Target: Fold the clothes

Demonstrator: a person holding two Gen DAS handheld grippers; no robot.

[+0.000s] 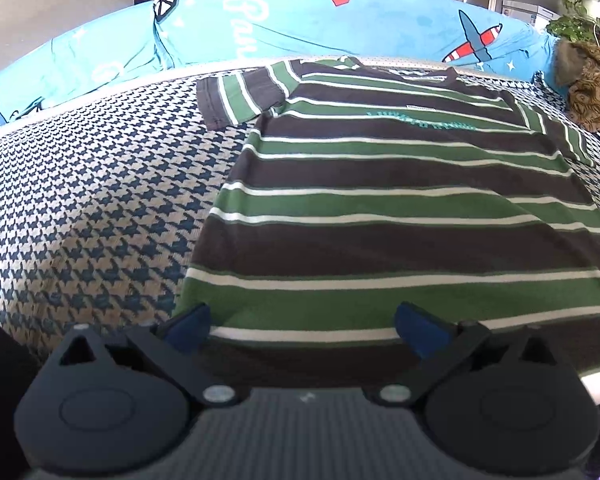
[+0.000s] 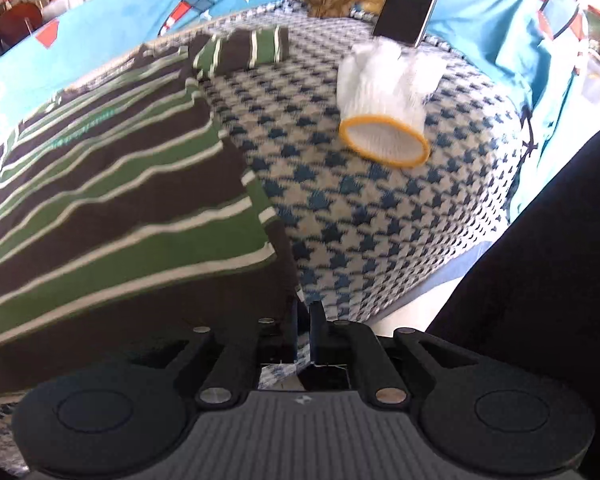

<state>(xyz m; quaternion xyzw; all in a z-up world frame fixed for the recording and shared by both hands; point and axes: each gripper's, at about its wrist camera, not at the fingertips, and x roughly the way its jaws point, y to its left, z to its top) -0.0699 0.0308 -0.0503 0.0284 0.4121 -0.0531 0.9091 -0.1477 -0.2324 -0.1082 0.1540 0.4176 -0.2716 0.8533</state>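
Flat on a houndstooth cover (image 1: 88,208) lies the striped T-shirt (image 1: 400,200), brown and green with thin white lines, collar end away from both grippers. Seen from the left wrist, the left gripper (image 1: 302,322) has its blue-padded fingers (image 1: 188,322) spread wide apart, one near the shirt's left bottom corner and the other over the hem further right; the hem band runs straight across the gap between them, and nothing is pinched. Ahead of those fingers the shirt stretches up to its left sleeve (image 1: 240,98), which sticks out sideways onto the cover. Beyond the collar rises a blue cushion (image 1: 300,24) printed with a red-and-white aeroplane.

From the right wrist, the right gripper (image 2: 304,316) has its fingers drawn together, clamped on the shirt's bottom right corner, whose dark edge runs right into the narrow slit between them. Left of these fingers the shirt's body fills the view. Ahead and to the right, well apart from the shirt, a white knitted glove (image 2: 384,92) with a yellow cuff lies on the cover. A dark flat panel (image 2: 412,0) stands behind the glove.
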